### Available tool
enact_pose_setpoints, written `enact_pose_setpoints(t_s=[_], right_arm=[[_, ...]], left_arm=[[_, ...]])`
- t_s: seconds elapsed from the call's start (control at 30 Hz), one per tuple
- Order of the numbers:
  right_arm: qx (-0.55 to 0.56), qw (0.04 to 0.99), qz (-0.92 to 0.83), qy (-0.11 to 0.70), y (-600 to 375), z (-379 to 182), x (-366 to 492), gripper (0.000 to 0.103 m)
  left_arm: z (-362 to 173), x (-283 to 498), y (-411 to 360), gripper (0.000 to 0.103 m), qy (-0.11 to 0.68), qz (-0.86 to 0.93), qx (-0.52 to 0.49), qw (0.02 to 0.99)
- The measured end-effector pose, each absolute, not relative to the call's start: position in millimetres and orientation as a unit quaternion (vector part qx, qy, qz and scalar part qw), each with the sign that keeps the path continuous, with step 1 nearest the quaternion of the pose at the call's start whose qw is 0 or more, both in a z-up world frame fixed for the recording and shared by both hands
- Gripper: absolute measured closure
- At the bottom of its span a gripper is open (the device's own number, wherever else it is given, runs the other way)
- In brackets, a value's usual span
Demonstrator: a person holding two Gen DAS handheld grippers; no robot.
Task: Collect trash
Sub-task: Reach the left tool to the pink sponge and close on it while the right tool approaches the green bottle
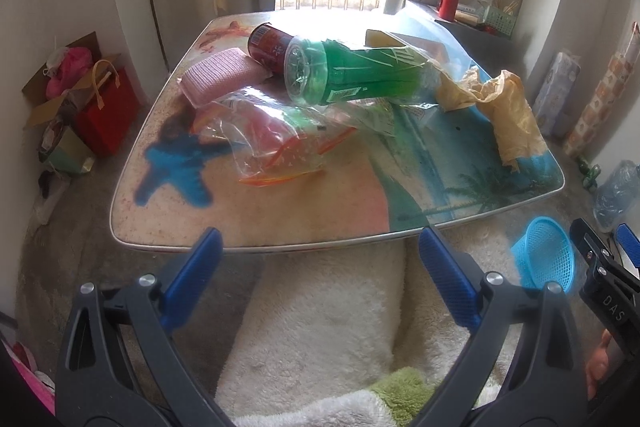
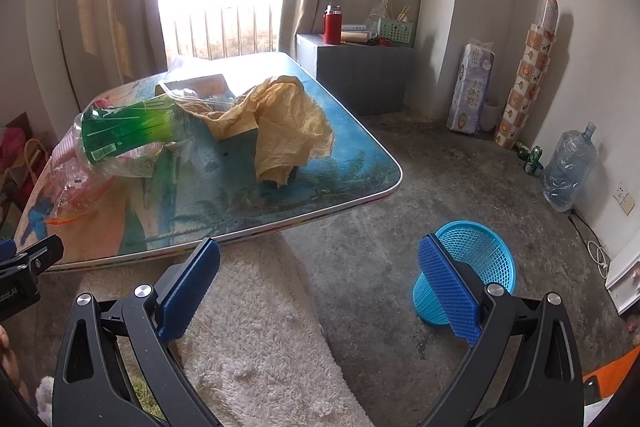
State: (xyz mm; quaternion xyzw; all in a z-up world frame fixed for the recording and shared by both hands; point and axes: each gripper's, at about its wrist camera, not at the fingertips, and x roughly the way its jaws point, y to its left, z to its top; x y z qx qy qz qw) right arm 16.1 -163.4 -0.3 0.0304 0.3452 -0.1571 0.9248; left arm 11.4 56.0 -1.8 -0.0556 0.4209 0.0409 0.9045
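The clear plastic tray [image 2: 196, 89] at the bench's [image 1: 304, 223] far side is partly hidden behind crumpled tan paper [image 2: 288, 123]; its contents are hard to make out. The blue mesh plastic basket [image 2: 472, 267] on the floor appears empty. Left gripper [image 1: 320, 283] and right gripper [image 2: 320, 291]: jaws spread wide, holding nothing, short of the green plastic bottle [image 1: 360, 75] lying on the bench.

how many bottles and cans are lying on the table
2: a green plastic bottle lying on its side mid-table on clear wrappers, and a red can right behind it toward the window. More could be hidden under the crumpled brown paper.
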Motion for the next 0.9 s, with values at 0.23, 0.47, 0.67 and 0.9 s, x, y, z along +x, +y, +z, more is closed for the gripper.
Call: enact_pose_setpoints(t_s=[0.23,0.47,0.67,0.9], right_arm=[[0.029,0.937,-0.110,0.330,-143.0,17.3,43.7,0.006],[0.029,0.939,-0.093,0.329,-121.7,21.0,60.9,0.006],[0.000,0.933,-0.100,0.346,-102.8,8.5,79.2,0.006],[0.000,0.941,-0.039,0.335,-83.4,17.6,105.7,0.006]], left_arm=[[13.0,21.8,93.8,0.008,0.386,0.057,-0.066,0.918],[28.4,38.8,132.7,0.008,0.356,0.049,-0.086,0.929],[32.2,60.0,167.9,0.008,0.354,0.030,-0.125,0.927],[46.0,90.7,203.1,0.008,0.309,-0.003,-0.138,0.941]])
